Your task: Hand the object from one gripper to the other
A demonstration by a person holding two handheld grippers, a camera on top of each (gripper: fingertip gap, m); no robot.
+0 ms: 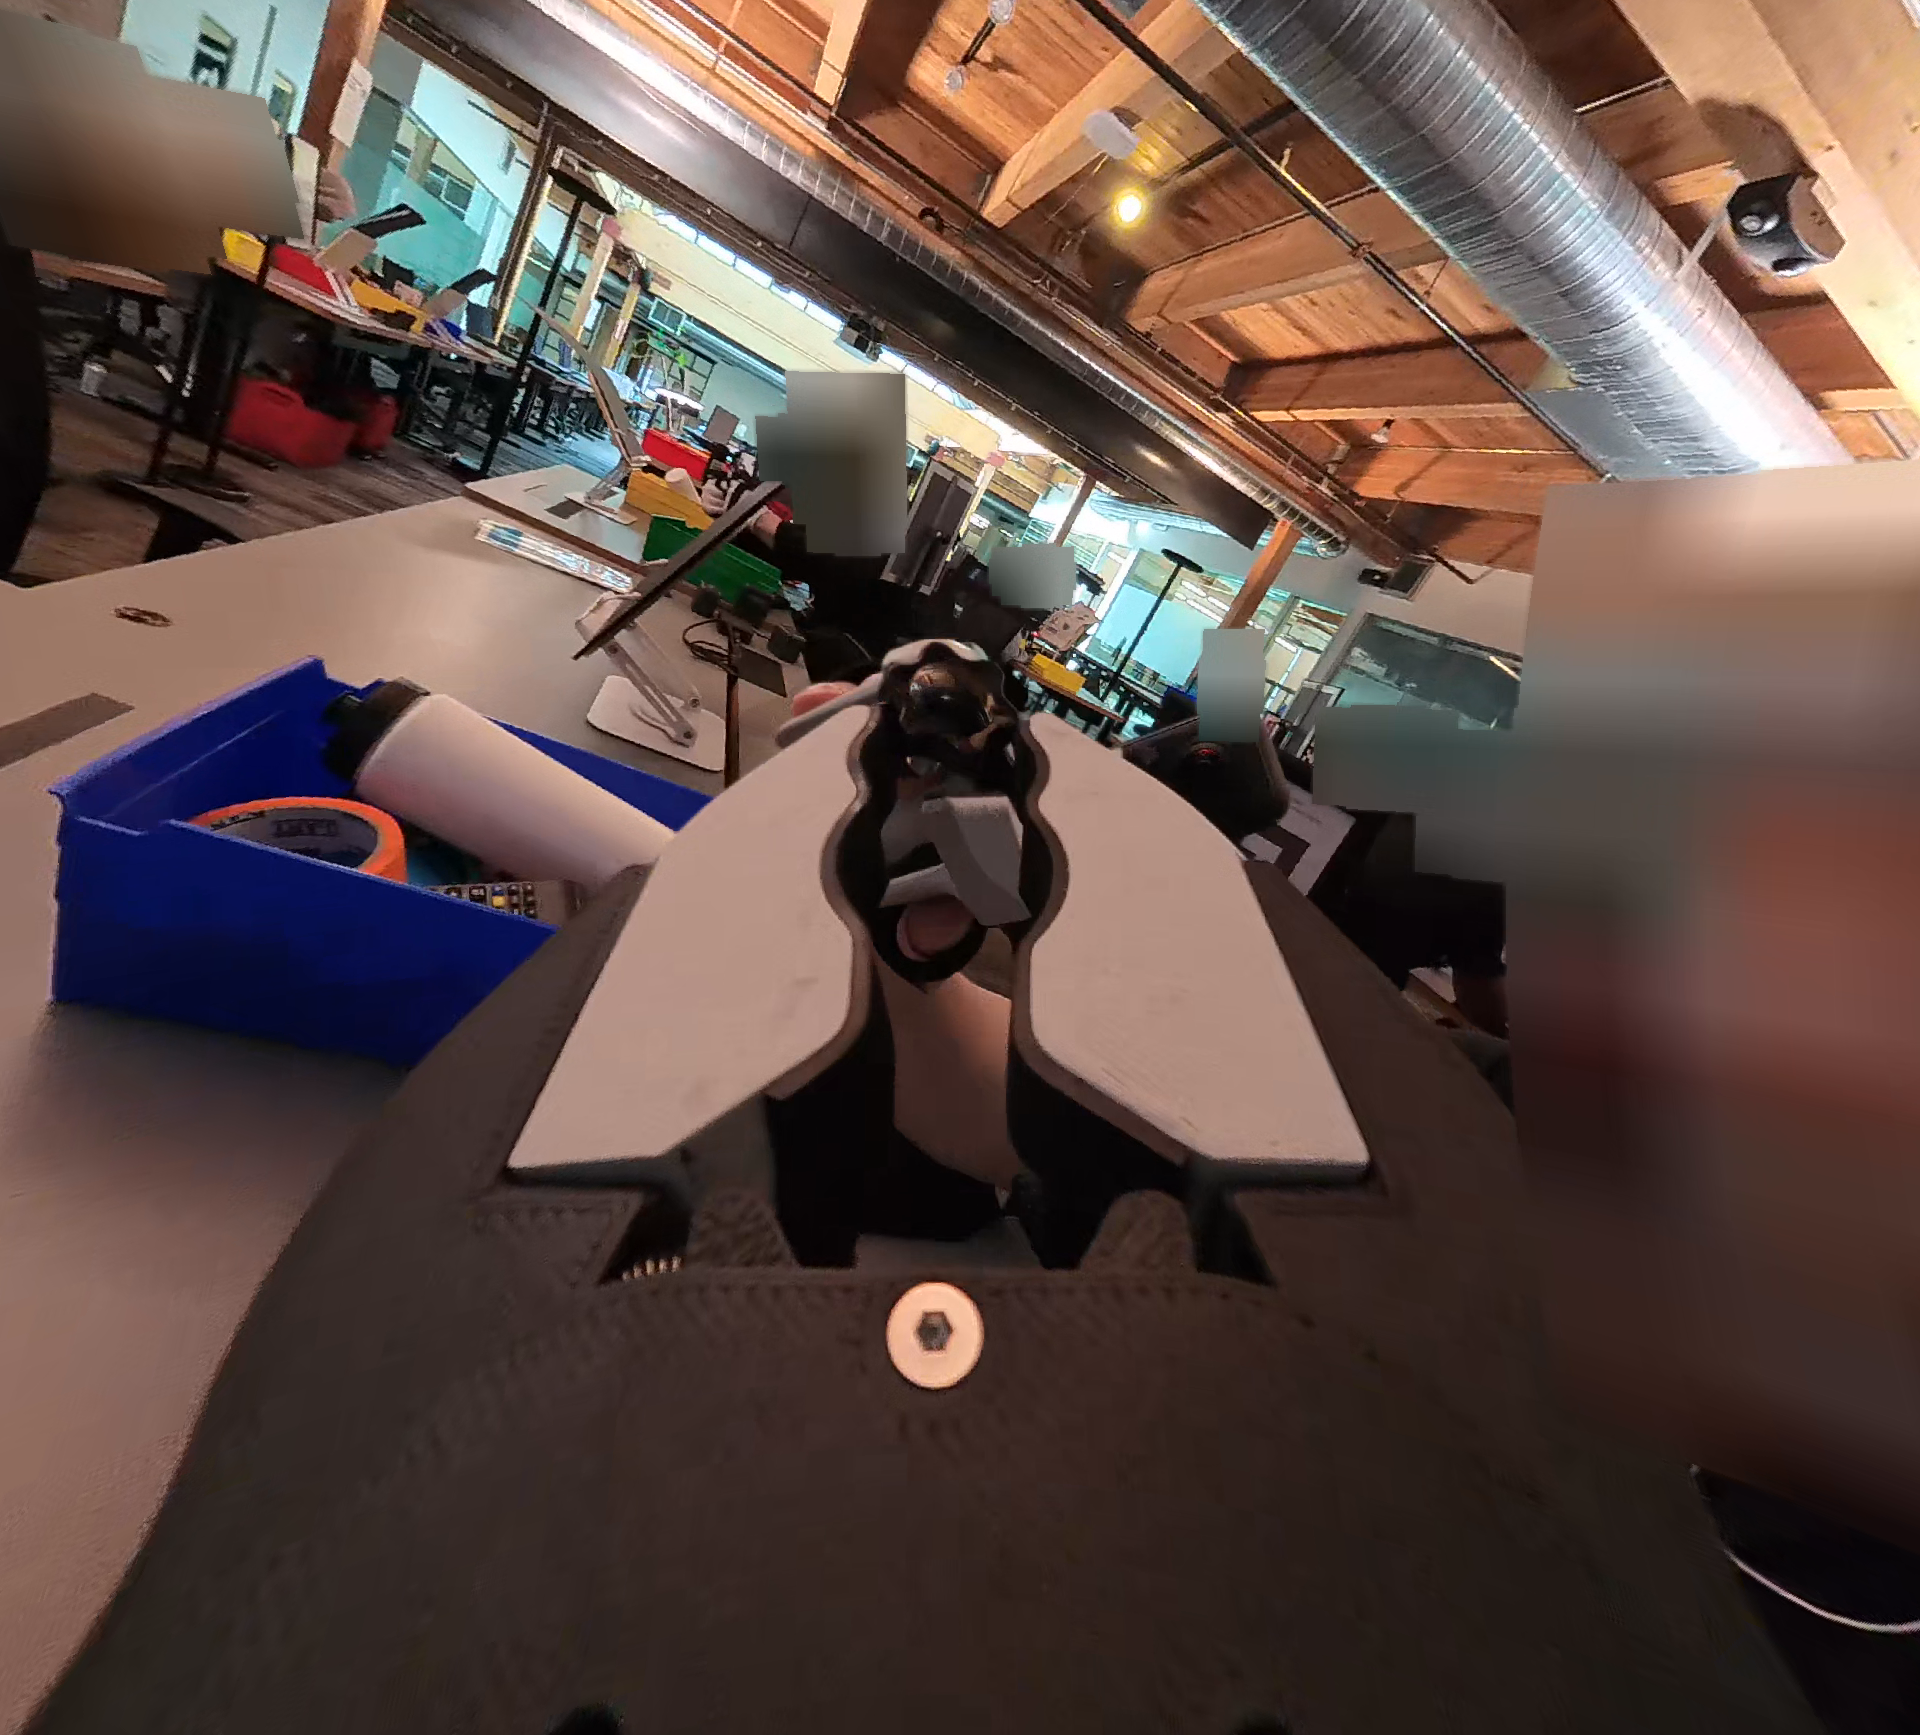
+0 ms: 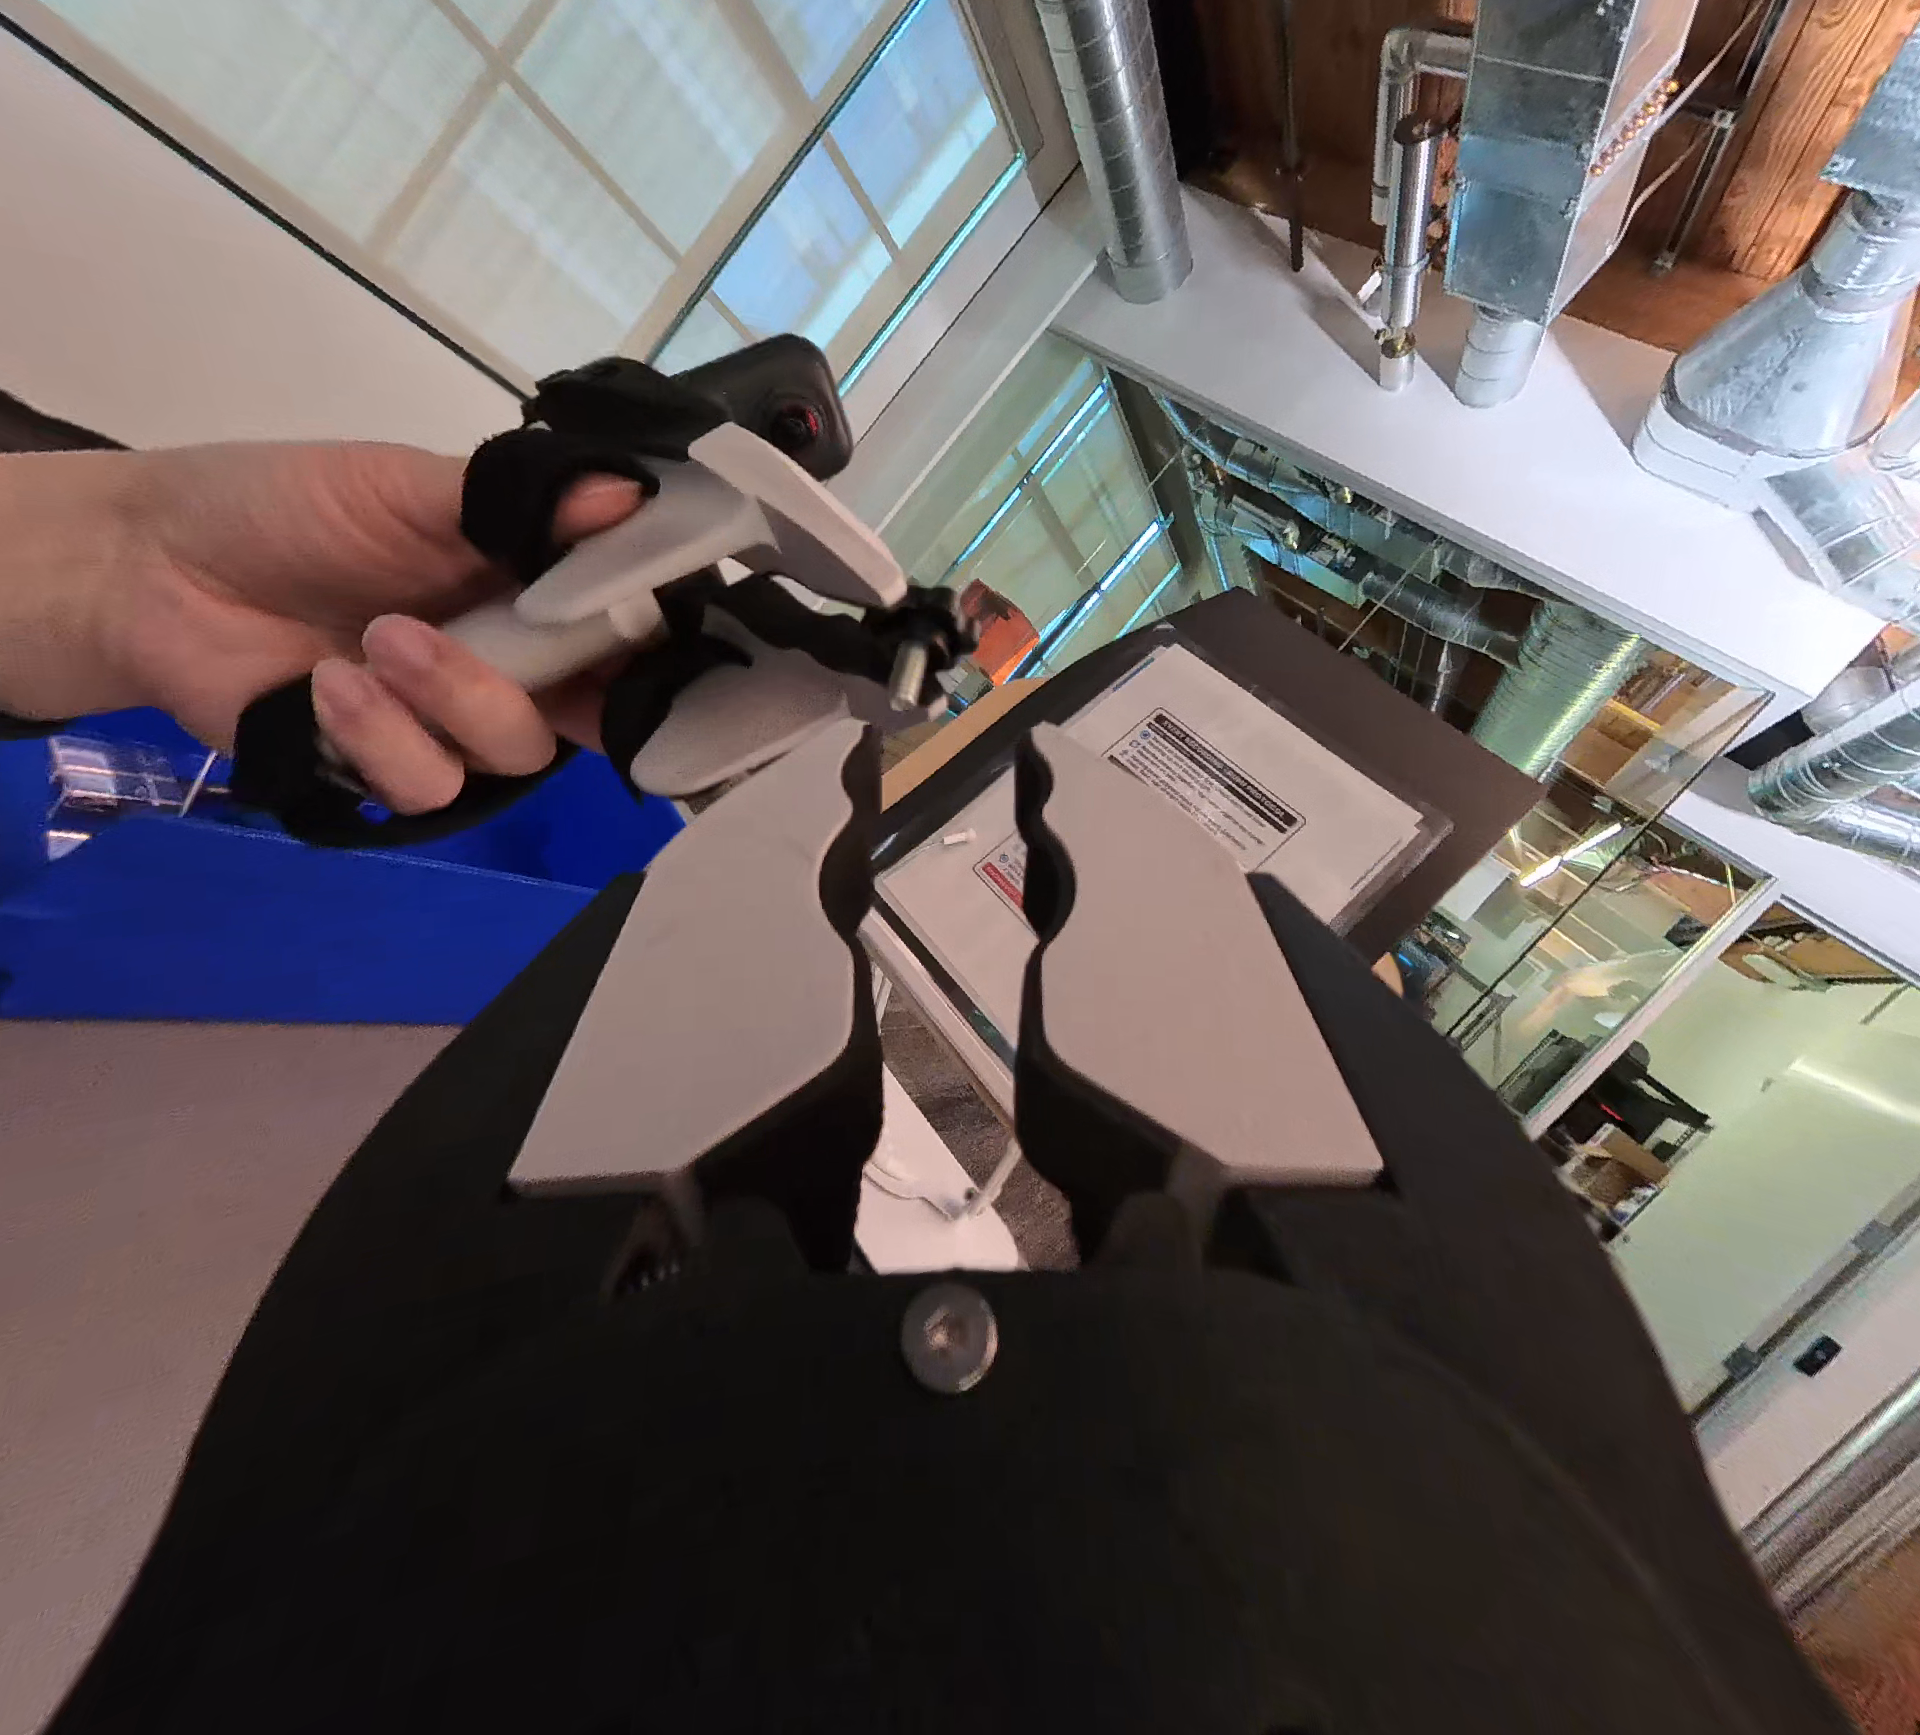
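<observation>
A small black knob-like part with a silver bolt is the object. My left gripper is shut on it at the fingertips. In the right wrist view the left gripper, held by a hand, comes in from the left with the part sticking out of its tips. My right gripper is open and empty, its tips just below and beside the part, not touching it as far as I can tell. In the left wrist view a grey finger of the right gripper shows through the gap behind the part.
A blue bin on the grey table holds a white bottle, an orange tape roll and a remote. A tablet on a stand is behind it. The bin also shows in the right wrist view. People sit at the far right. Only a small space, under 4 cm, lies between the two pairs of fingers.
</observation>
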